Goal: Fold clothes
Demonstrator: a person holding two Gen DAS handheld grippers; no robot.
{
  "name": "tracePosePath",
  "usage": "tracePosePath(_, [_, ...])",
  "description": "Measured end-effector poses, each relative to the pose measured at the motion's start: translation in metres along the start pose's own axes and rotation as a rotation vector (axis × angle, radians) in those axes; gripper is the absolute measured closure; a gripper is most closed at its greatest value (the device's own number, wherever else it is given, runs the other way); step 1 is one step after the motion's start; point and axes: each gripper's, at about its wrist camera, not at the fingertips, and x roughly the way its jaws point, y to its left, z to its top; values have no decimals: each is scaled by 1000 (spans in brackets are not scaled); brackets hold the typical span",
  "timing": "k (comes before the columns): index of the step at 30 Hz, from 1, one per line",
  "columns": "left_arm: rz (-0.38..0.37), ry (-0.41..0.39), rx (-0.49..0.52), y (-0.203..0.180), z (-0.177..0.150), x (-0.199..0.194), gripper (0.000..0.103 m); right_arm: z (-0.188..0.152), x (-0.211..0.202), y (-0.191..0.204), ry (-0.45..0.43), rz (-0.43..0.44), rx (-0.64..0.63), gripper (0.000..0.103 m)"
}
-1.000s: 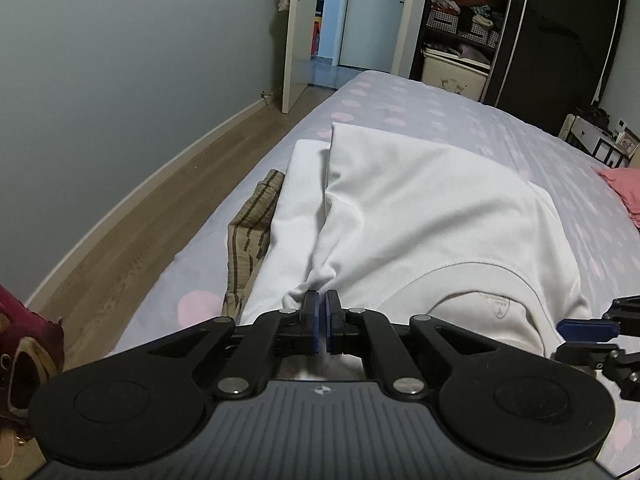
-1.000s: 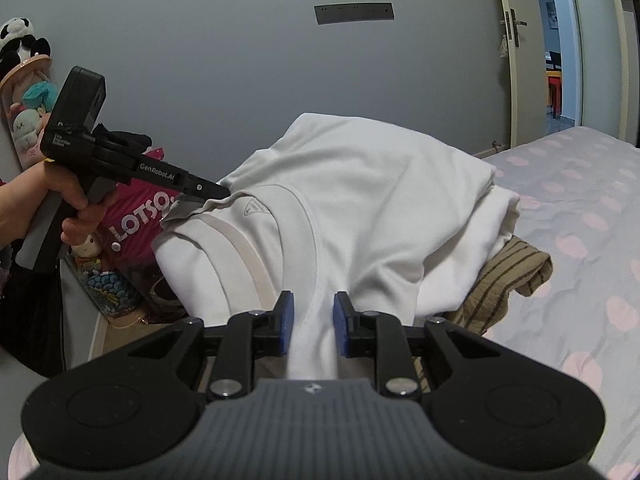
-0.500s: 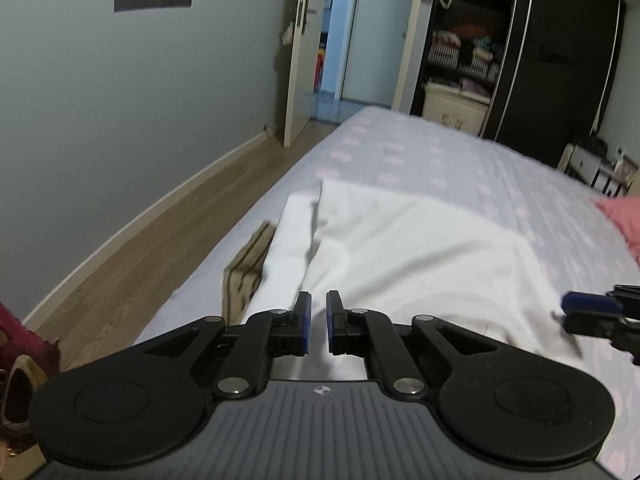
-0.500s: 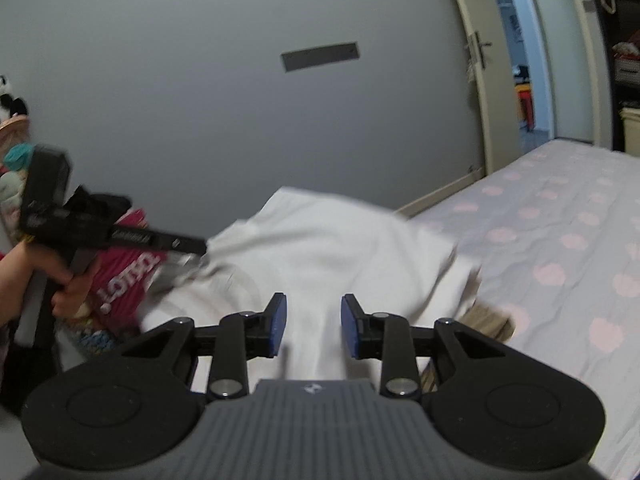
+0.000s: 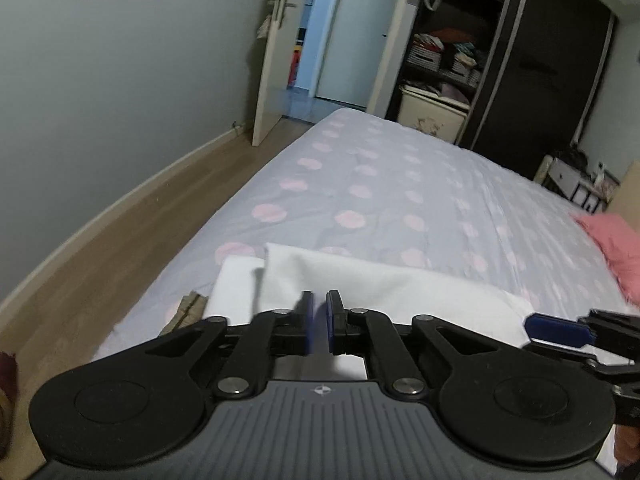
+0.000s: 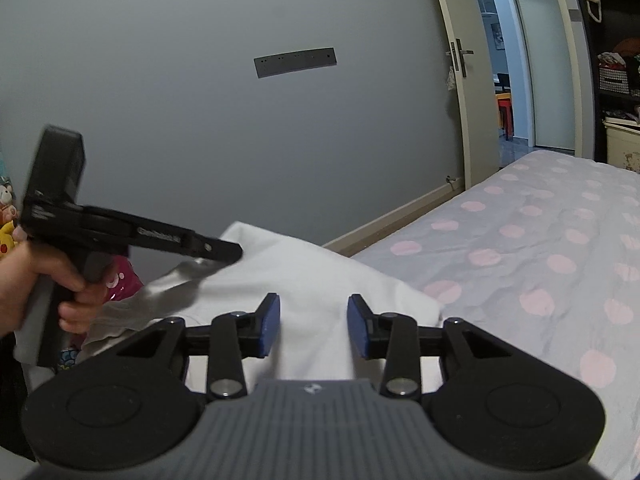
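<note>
A folded white shirt [image 5: 380, 284] lies on the near corner of the polka-dot bed [image 5: 380, 184], on top of another white garment [image 5: 236, 284] and a striped olive one [image 5: 188, 308]. My left gripper [image 5: 319, 322] hovers over the shirt's near edge, its jaws a narrow gap apart with nothing clearly between them. In the right wrist view my right gripper [image 6: 313, 326] stands wide open above the shirt [image 6: 312, 276], holding nothing. A hand holds the left gripper [image 6: 236, 249] at the left, its tip over a shaded fold of cloth.
A pink garment [image 5: 612, 240] lies at the bed's right edge. A wood floor strip [image 5: 120, 248] runs between the bed and the grey wall. Beyond the bed are an open door [image 5: 272, 60] and a dark wardrobe [image 5: 540, 60]. A pink bag [image 6: 120, 280] sits beside the bed.
The left gripper, shut on the shirt a second ago, has opened and let go. The right jaws have spread wider. Both grippers have risen and pulled back from the shirt.
</note>
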Motion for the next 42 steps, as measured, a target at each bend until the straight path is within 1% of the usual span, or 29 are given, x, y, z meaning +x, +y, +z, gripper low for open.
tracePosePath(1, [-4, -3, -24, 6, -3, 2, 99, 1, 5, 1, 2, -1, -7, 60])
tracePosePath(4, [24, 7, -71, 24, -8, 13, 103, 2, 23, 7, 21, -6, -26, 60])
tracePosePath(10, [23, 13, -147, 53, -13, 22, 103, -1, 59, 15, 85, -14, -61, 60])
tracePosePath(14, [33, 11, -153, 63, -20, 28, 103, -9, 67, 16, 126, -5, -101, 62])
tracePosePath(16, [23, 9, -157, 64, -21, 28, 103, -14, 65, 14, 133, 4, -126, 62])
tracePosePath(19, [-6, 8, -184, 65, -22, 25, 103, -18, 56, 8, 145, 17, -129, 62])
tracePosePath(22, [17, -1, -138, 54, -23, 20, 103, -20, 44, 7, 164, 24, -151, 62])
tracePosePath(26, [45, -11, -93, 36, -24, 13, 103, -22, 28, 8, 171, 8, -183, 62])
tracePosePath(29, [96, -20, -56, 24, -22, 8, 103, -21, 9, 11, 143, 4, -181, 62])
tracePosePath(32, [151, -34, -26, 15, -21, 1, 102, -10, -4, 6, 110, 20, -150, 60])
tracePosePath(33, [162, -40, -24, 13, -21, -2, 101, -8, -10, 6, 107, 19, -149, 60])
tracePosePath(35, [170, -50, -23, 7, -22, -11, 88, -6, -21, 7, 103, 16, -160, 59])
tracePosePath(36, [176, -53, -21, 3, -22, -17, 73, -6, -27, 8, 100, 10, -168, 57])
tracePosePath(37, [184, -61, -14, -1, -23, -23, 62, -6, -33, 8, 95, 6, -172, 56])
tracePosePath(39, [196, -79, 12, -10, -24, -35, 60, -7, -43, 7, 91, 9, -164, 55])
tracePosePath(42, [188, -92, 36, -26, -26, -55, 60, -14, -60, 8, 92, 13, -149, 55])
